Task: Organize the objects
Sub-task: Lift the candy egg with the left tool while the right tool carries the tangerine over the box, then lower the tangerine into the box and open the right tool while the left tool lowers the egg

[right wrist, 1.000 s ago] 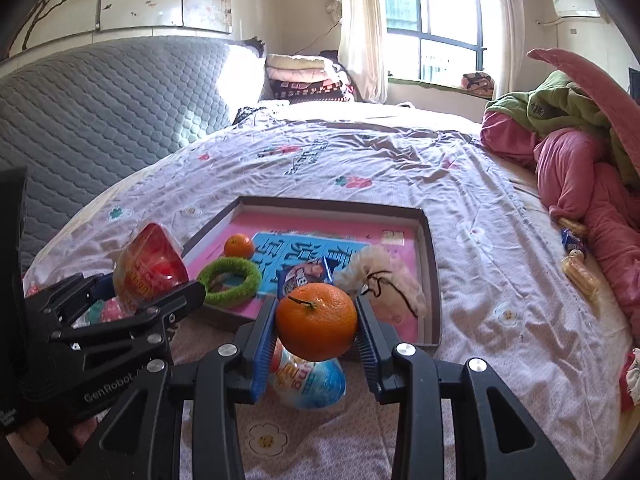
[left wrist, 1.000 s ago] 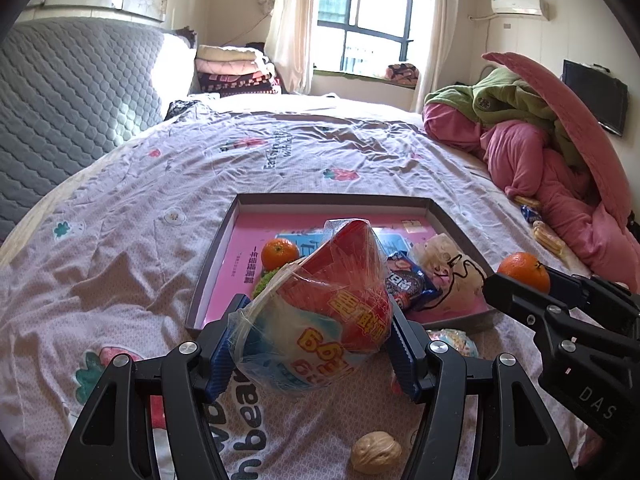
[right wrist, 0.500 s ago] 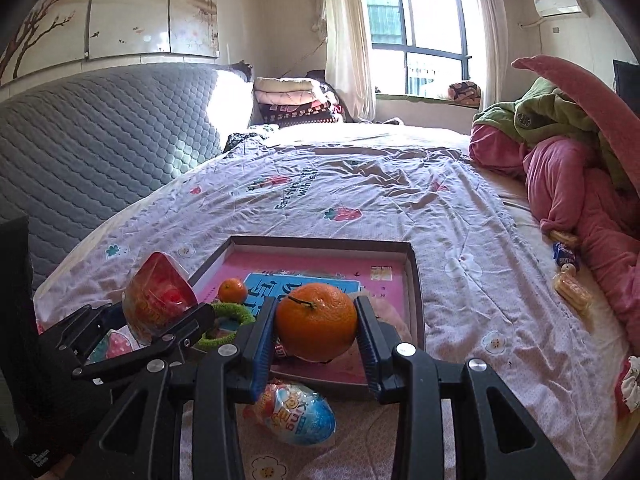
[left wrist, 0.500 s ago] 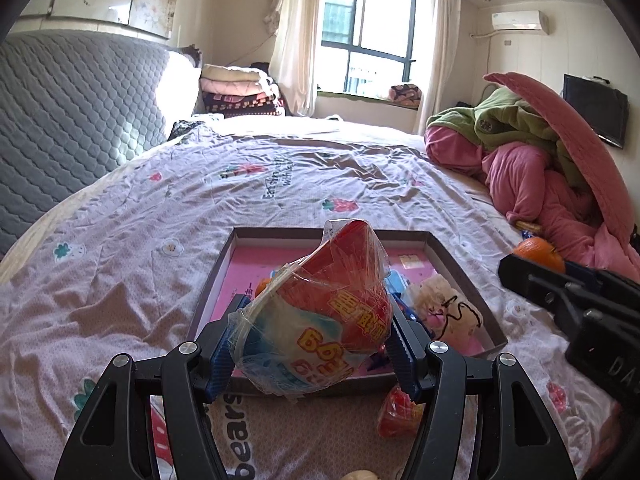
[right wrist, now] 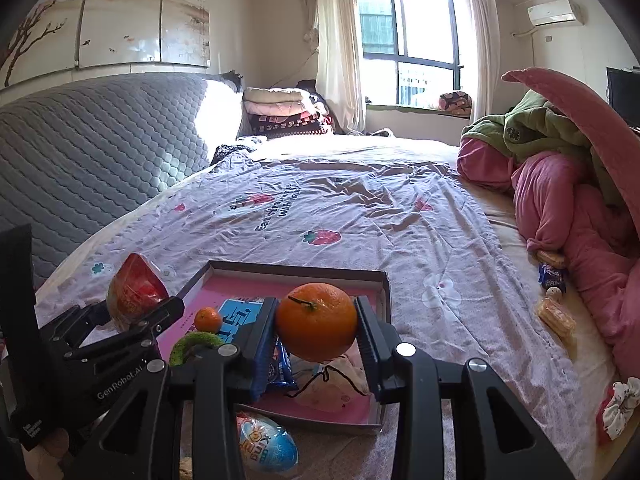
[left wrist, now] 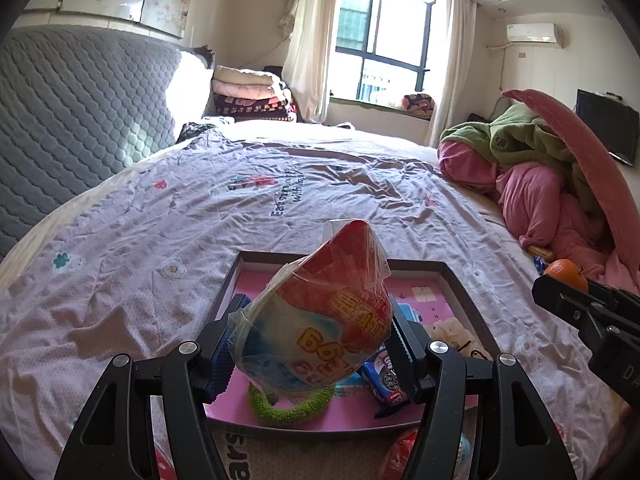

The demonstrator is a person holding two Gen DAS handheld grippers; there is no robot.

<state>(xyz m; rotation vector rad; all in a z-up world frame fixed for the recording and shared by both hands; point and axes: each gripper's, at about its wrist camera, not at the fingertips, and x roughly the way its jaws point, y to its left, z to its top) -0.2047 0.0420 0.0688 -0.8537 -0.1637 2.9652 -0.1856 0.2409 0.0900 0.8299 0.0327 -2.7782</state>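
Observation:
My left gripper (left wrist: 314,336) is shut on a red and blue plastic-wrapped snack cup (left wrist: 320,320) and holds it above the near edge of a pink-bottomed tray (left wrist: 460,280). My right gripper (right wrist: 316,328) is shut on a large orange (right wrist: 316,322) above the same tray (right wrist: 296,270). In the tray lie a small orange (right wrist: 208,319), a green fuzzy ring (left wrist: 292,406), a blue cookie packet (left wrist: 386,384) and a cream drawstring pouch (right wrist: 334,386). The left gripper and cup also show in the right wrist view (right wrist: 134,298).
A blue toy egg (right wrist: 266,444) lies on the bedsheet before the tray, with a red packet (left wrist: 400,454) nearby. Snack packets (right wrist: 554,300) lie at the right beside piled pink and green bedding (right wrist: 568,184). A grey headboard (right wrist: 100,148) stands left.
Both grippers have lifted and moved forward over the tray with their objects still held. The walnut and the egg have slid down or out of the lower edge of view.

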